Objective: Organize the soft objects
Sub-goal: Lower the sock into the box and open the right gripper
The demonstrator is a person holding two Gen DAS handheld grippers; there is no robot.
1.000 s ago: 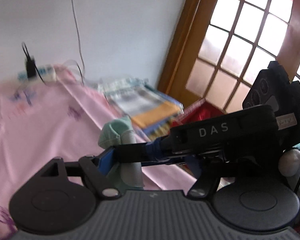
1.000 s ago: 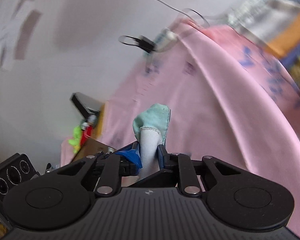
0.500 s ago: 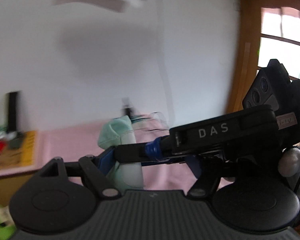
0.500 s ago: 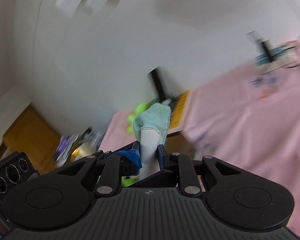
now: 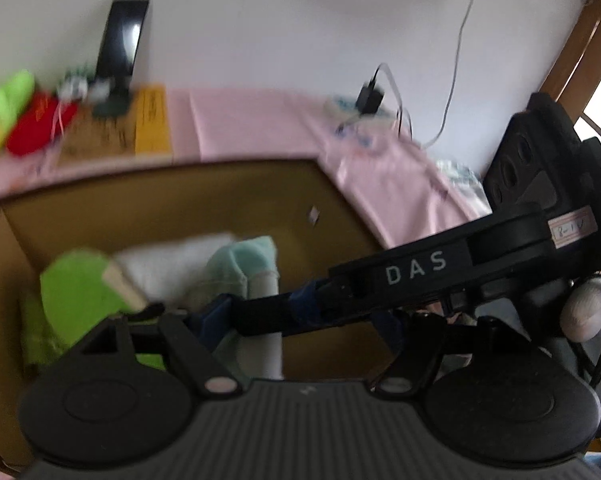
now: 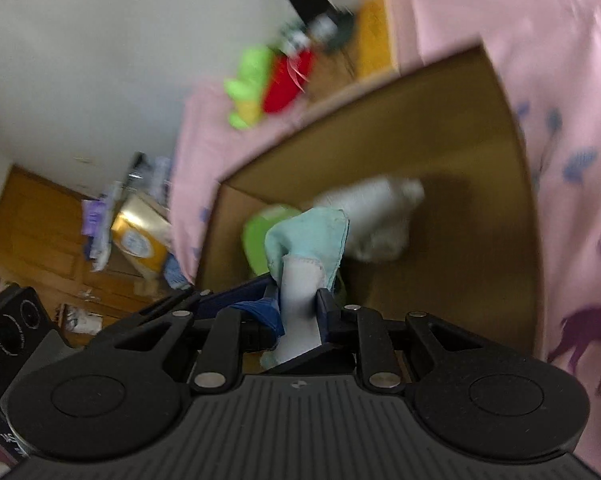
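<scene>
A mint-green and white sock (image 6: 308, 236) stands up from my right gripper (image 6: 300, 300), which is shut on its white cuff. It hangs over an open cardboard box (image 6: 380, 128) that holds a lime-green soft item (image 6: 260, 232) and a white cloth (image 6: 376, 216). In the left wrist view the right gripper (image 5: 244, 312) reaches across between the spread jaws of my left gripper (image 5: 296, 322), which is open. The sock (image 5: 240, 264) sits by its left fingertip, above the box (image 5: 220, 200), the green item (image 5: 76, 288) and the white cloth (image 5: 168, 260).
A pink printed sheet (image 6: 560, 100) surrounds the box. Green and red plush toys (image 5: 16, 116) and a black stand (image 5: 124, 36) sit by the white wall. A charger with cables (image 5: 370, 98) lies further right. A wooden cabinet with a yellow carton (image 6: 140, 236) stands to the left.
Both views swung from the pink sheet and the glazed door, past the wall, to over the cardboard box. The sock stayed pinched in the right gripper, and the left jaws stayed wide.
</scene>
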